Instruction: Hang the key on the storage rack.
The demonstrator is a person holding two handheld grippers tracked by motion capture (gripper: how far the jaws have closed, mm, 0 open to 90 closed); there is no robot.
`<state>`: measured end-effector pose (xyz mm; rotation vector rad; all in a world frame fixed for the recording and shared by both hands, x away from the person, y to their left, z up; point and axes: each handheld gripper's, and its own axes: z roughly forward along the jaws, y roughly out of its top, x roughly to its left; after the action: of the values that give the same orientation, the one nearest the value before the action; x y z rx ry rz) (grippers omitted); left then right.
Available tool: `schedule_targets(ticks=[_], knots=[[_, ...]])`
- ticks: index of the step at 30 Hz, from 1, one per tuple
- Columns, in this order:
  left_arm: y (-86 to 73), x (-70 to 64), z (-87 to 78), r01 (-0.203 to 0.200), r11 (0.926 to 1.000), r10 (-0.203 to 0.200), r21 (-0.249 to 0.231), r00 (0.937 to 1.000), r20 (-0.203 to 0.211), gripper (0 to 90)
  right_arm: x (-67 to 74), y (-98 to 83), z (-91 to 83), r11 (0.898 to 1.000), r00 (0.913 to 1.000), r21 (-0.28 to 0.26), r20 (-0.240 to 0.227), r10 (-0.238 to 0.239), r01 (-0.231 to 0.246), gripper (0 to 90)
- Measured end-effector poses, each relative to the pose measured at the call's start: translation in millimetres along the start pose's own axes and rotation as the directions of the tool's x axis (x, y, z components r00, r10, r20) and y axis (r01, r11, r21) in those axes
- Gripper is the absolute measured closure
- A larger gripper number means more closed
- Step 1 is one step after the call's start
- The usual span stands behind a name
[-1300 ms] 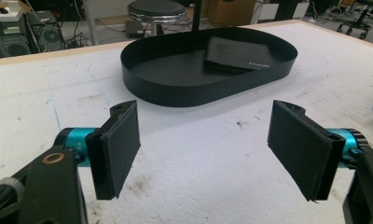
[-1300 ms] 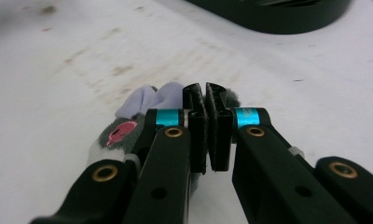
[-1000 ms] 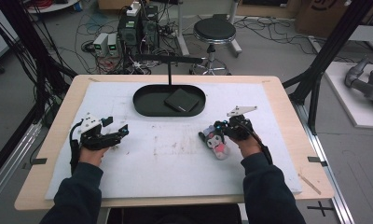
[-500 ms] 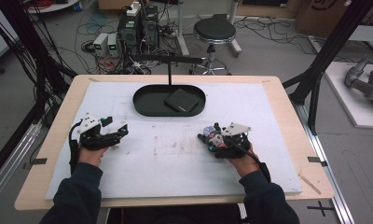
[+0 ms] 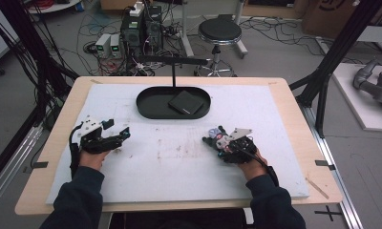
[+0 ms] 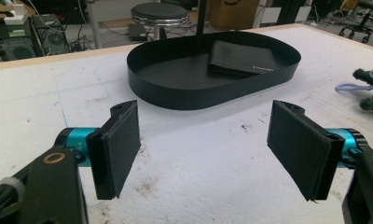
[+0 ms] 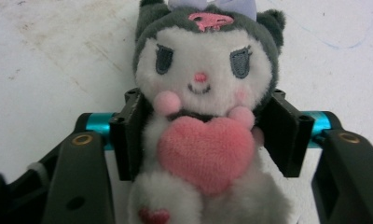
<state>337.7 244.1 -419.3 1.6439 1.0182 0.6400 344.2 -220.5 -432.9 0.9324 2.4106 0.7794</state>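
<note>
surface: wooden table (image 5: 294,102) covered by a white mat (image 5: 179,157), stained with brown marks near its middle.
tray: black oval tray (image 5: 148,105) at the far centre of the mat, a black post rising from it; a black wallet (image 5: 185,102) lies flat inside, toward its right end.
left gripper: left gripper (image 5: 116,135) held low over the mat's left part, jaws spread wide apart with nothing between them.
right gripper: right gripper (image 5: 213,138) at the mat's right part, jaws pressed against both sides of a plush toy (image 7: 201,126).
plush toy: grey and white, pink heart on its front, lilac bow on top; sits between the right jaws, just above the mat.
room: grey floor strewn with cables; black stool (image 5: 219,32) and electronic boxes (image 5: 141,28) beyond the far edge; black frame posts at both sides.
</note>
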Motion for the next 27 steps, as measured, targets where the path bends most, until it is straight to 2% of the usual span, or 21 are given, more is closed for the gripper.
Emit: schedule_targets(ticks=[3, 7, 13, 15, 19, 21, 23, 27], knots=[[-0.1, 0.1, 0.0, -0.002, 1.0, 0.002, 0.003, 1.0, -0.001, 25.5, -3.7, 2.8, -3.2, 0.999, 0.9999, -0.028, -0.004, 0.015, -0.015, 43.6], [-0.2, 0.0, 0.5, 0.0, 1.0, 0.0, 0.004, 1.0, -0.002, 25.5, -12.3, 13.5, -16.6, 0.987, 0.9983, -0.15, -0.021, 0.054, -0.056, 43.8], [0.1, 1.6, -0.9, 0.004, 1.0, -0.004, -0.004, 1.0, -0.005, 25.5, -31.5, 40.7, -24.3, 0.974, 0.9944, -0.204, -0.064, 0.084, -0.095, 43.7], [-0.1, 2.0, -0.9, 0.007, 1.0, -0.007, -0.006, 1.0, -0.004, 25.5, -39.8, 53.7, -28.6, 0.967, 0.9921, -0.232, -0.087, 0.09, -0.108, 43.7], [-0.3, 2.0, 0.1, 0.003, 1.0, -0.003, -0.006, 1.0, 0.001, 25.5, -55.9, 79.1, -35.0, 0.956, 0.9867, -0.261, -0.128, 0.1, -0.131, 43.6], [-0.4, 2.1, 0.3, 0.001, 1.0, -0.001, -0.006, 1.0, 0.004, 25.5, -64.3, 90.3, -35.2, 0.953, 0.9804, -0.261, -0.161, 0.113, -0.153, 43.6], [-0.5, 2.6, 0.5, 0.006, 0.9999, -0.006, -0.009, 1.0, 0.005, 25.5, -71.7, 100.4, -34.2, 0.952, 0.9774, -0.255, -0.169, 0.127, -0.168, 43.5], [-0.6, 3.4, 0.5, 0.008, 0.9999, -0.008, -0.011, 1.0, 0.004, 25.5, -82.9, 120.1, -31.4, 0.95, 0.9796, -0.26, -0.149, 0.134, -0.17, 43.5]])
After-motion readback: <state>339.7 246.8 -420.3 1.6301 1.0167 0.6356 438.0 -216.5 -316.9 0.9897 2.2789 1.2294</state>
